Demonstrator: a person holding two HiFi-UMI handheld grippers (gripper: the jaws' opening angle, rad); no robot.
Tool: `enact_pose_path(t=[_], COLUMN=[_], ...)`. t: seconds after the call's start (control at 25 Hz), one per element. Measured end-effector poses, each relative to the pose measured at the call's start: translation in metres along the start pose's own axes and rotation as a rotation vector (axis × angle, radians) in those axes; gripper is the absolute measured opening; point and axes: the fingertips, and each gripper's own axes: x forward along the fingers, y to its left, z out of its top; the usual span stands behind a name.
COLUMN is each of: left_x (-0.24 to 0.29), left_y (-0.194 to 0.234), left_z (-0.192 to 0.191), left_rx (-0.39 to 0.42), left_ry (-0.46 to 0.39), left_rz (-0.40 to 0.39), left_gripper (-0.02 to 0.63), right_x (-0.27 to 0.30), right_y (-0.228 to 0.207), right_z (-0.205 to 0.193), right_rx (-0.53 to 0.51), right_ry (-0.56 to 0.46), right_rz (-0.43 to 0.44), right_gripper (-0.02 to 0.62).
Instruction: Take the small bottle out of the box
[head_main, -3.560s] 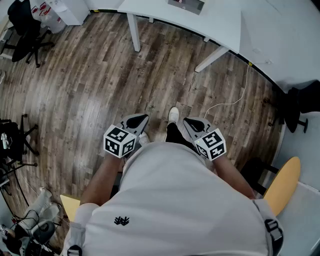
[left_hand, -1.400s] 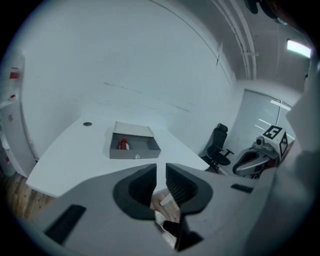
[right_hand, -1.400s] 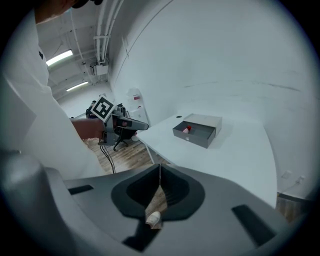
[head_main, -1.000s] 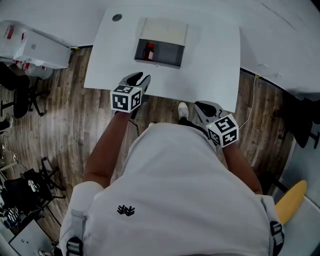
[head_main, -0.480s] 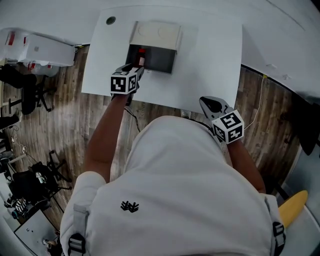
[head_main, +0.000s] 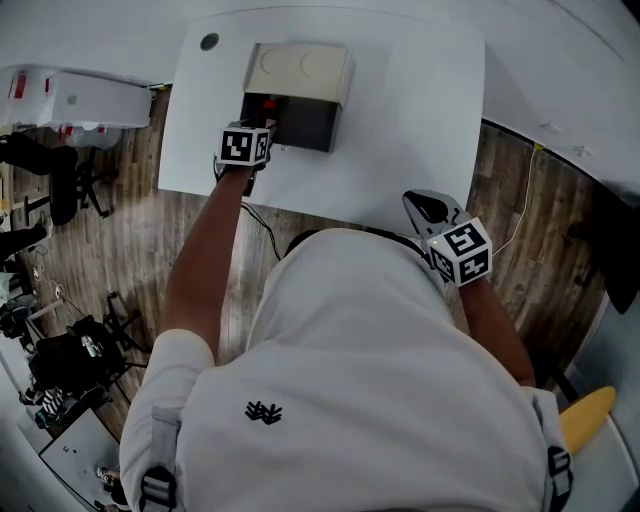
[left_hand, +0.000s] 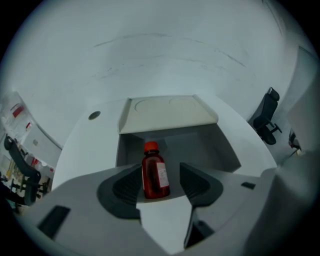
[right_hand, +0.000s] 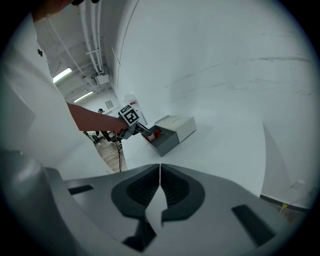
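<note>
Bottle (left_hand: 155, 172), dark red and cylindrical with a round red cap, stands upright in the boxy grey box (left_hand: 170, 114) at centre frame. It is between the left gripper's (left_hand: 160, 169) ribbed, opening jaws. Right gripper (right_hand: 160, 172) jaws are pressed together.

bottle: small bottle (left_hand: 155, 172), dark red-brown body, orange-red cap, pale label on its right side
bottle pose: upright, cap on
bottle place: inside the box (left_hand: 220, 147), in the left half of the grey hollow, near the left wall, toward the near open edge; base hidden in the left gripper view
box: grey inside, pale cream panel across its far side with two faint rings on it
box state: open, hollow facing up and near
box place: on the white table (head_main: 420, 120), far-left part, well in from the edges
</note>
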Motion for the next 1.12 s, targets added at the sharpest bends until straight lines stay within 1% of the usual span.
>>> enact_pose_path(t=[0.28,0.6,0.76,0.8,0.92,1.12], left_x=[0.022,0.038,0.047,0.047,0.048,0.05], left_y=[0.005,0.017,0.021,0.021,0.021,0.022], left_z=[-0.002,-0.01,-0.011,-0.011,-0.011,-0.014], left_rx=[0.02,0.067,0.102,0.113,0.152,0.16], left_ry=[0.105,0.213,0.23,0.236,0.251,0.234], left_rz=[0.043,0.106,0.119,0.125,0.128,0.117], left_gripper=[0.25,0.256,0.255,0.236,0.224,0.219], right_x=[-0.002,-0.008,-0.01,-0.01,-0.009,-0.01], right_y=[-0.017,-0.033,-0.035,-0.035,-0.033,-0.028], right_z=[0.0,-0.004,-0.007,-0.007,-0.008,-0.009], right_rx=[0.025,0.047,0.054,0.057,0.062,0.056], right_ry=[0.002,0.009,0.013,0.015,0.022,0.03], right_rz=[0.004,-0.006,-0.011,-0.013,-0.019,-0.025], right_gripper=[0.009,0.008,0.009,0.008,0.009,0.008])
